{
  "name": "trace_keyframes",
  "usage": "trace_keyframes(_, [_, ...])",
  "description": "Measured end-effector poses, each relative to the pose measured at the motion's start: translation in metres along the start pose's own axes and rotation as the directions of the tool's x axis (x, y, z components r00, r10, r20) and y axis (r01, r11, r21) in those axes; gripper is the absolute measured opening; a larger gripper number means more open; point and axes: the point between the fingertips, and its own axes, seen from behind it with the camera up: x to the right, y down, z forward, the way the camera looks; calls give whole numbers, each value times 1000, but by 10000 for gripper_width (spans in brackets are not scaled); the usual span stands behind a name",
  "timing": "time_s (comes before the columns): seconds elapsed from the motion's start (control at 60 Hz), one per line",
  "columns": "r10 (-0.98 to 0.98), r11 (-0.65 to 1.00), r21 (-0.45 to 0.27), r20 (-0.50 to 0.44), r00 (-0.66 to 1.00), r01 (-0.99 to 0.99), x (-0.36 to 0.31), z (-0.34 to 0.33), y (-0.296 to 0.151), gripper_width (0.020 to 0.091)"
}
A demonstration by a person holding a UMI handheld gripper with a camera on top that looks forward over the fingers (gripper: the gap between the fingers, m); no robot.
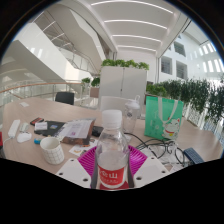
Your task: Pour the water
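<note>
Item one, your bottle (112, 150): clear plastic, upright, white screw cap on top, ribbed shoulder below the neck, and a red label with white lettering around its lower body. You can see the room through the clear upper part; whether there is water in it, and how much, you cannot tell. It stands between your two fingers, with the pink pads (90, 160) showing at either side of its lower half. The pads sit right against the bottle's sides, yet you cannot tell whether your jaws truly press on it or only flank it.

Item two, the desk (35, 150): a pale top, cluttered. To the left of the bottle and a little beyond your fingers stands a white mug (51, 150) with its handle visible. Behind the mug lie loose papers and small boxes (62, 131), too jumbled to sort out. To the right of the bottle, dark cables (165, 152) trail across the top.

Item three, a green bag (164, 116), upright, beyond the bottle to the right.

Item four, the surroundings: a white cabinet (123, 85) with green plants along its top stands well behind the bottle, a row of leafy plants (195, 95) runs along the right, and a curved white ceiling with strip lights (130, 25) spans overhead.
</note>
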Motion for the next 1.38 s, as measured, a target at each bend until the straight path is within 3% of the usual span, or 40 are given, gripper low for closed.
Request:
trace_keyframes(0.233, [87,996,-41,57,995,-85,9,12,61,454])
trace_keyframes(0.267, [91,996,3,67,994,-92,9,11,56,456])
trace_keyframes(0.433, [106,994,2,93,990,-107,11,12,59,468])
trace_keyframes(0.517, [89,996,-4,99,991,-89,11,13,58,509])
trace_keyframes(0.6, [66,997,-57,82,994,-61,12,8,63,573])
trace_keyframes(0.683, [66,993,-106,77,995,-57,11,-6,65,805])
trace_keyframes(0.717, [79,991,-113,81,994,-70,8,-15,63,853])
trace_keyframes(0.933, [84,984,-160,45,995,-75,-10,-102,48,837])
trace_keyframes(1.217, [23,984,-173,-111,994,-42,-49,-224,21,847])
trace_keyframes(1.383, [22,976,-211,-152,988,-54,-87,-286,17,845])
